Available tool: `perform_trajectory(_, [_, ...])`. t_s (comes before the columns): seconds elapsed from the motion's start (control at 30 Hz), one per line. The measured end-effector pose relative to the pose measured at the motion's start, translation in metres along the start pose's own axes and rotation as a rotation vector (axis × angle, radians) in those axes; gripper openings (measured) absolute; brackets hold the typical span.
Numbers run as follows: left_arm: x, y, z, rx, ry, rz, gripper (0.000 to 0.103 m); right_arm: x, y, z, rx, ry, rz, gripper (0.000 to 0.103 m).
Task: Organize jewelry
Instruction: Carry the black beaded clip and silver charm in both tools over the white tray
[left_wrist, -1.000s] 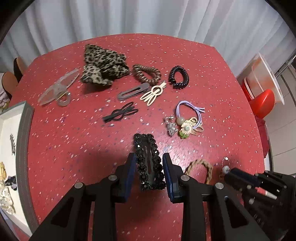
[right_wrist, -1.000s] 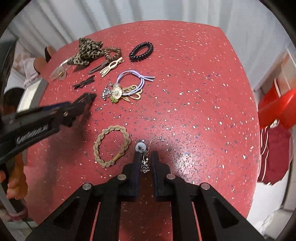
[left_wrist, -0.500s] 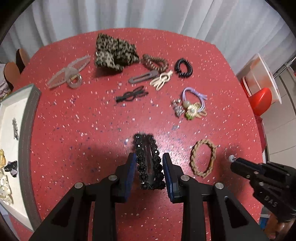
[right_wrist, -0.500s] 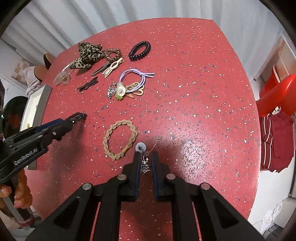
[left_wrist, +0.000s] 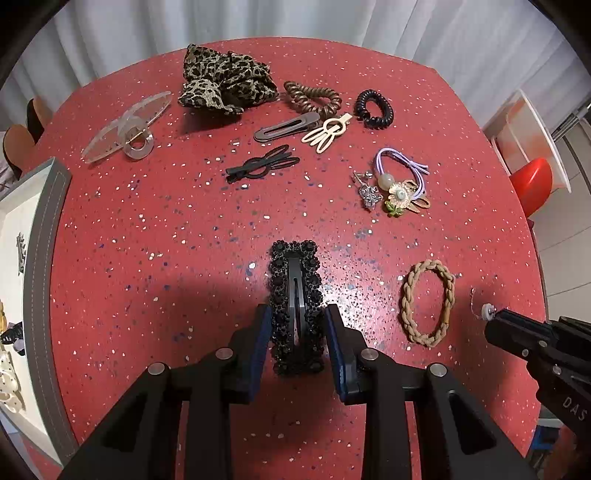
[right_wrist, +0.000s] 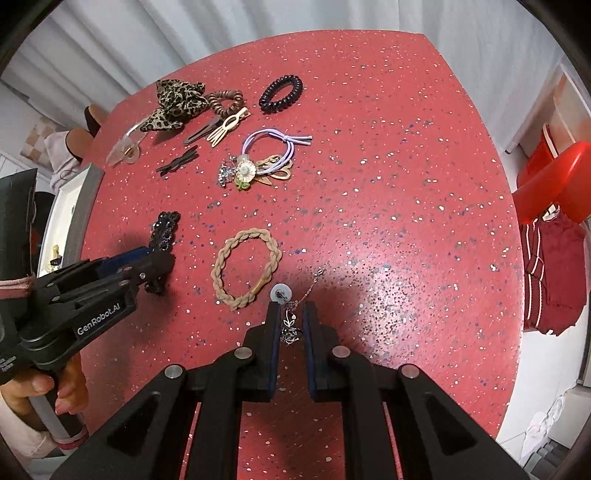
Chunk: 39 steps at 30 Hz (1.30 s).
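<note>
My left gripper (left_wrist: 297, 311) is shut on a black beaded hair clip (left_wrist: 295, 280), held just above the red speckled table (left_wrist: 166, 229). From the right wrist view the same clip (right_wrist: 167, 226) sticks out past the left gripper (right_wrist: 157, 267). My right gripper (right_wrist: 291, 307) is shut on a small silver earring (right_wrist: 289, 326). Its clear round backing disc (right_wrist: 281, 293) and fine chain hang out in front of the tips. A grey-rimmed tray (left_wrist: 42, 258) with a white inside lies at the table's left edge, holding several small pieces.
At the back lie a leopard scrunchie (left_wrist: 225, 81), clear claw clip (left_wrist: 125, 129), brown coil tie (left_wrist: 312, 98), black coil tie (left_wrist: 373, 109) and three flat clips. A purple tie with flower (left_wrist: 400, 181) and a braided beige tie (left_wrist: 428, 301) lie on the right. A red stool (right_wrist: 554, 184) stands beyond the table.
My left gripper has drawn back toward the near left side of the table with the black clip in it. The right gripper has kept its hold and barely shifted.
</note>
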<state>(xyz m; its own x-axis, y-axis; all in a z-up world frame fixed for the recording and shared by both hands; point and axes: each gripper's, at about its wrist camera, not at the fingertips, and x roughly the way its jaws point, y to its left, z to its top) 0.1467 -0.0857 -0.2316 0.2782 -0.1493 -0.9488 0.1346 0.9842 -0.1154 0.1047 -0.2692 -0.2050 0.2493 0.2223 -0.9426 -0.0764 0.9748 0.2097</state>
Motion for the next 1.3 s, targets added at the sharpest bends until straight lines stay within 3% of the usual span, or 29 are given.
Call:
perform_trajectory(0.27, [-0.002, -0.001, 0.005, 0.000, -0.014, -0.004, 0.031, -0.003, 0.000, 0.000, 0.007, -0.002, 0.004, 0.013])
perform_trajectory(0.7, [-0.047, 0.012, -0.004, -0.021, -0.074, -0.028, 0.031, -0.019, 0.005, 0.003, 0.026, -0.020, 0.035, 0.013])
perform_trajectory(1.3, [-0.112, 0.074, -0.030, -0.125, -0.147, -0.013, 0.031, -0.033, 0.072, 0.011, -0.053, -0.042, 0.063, 0.013])
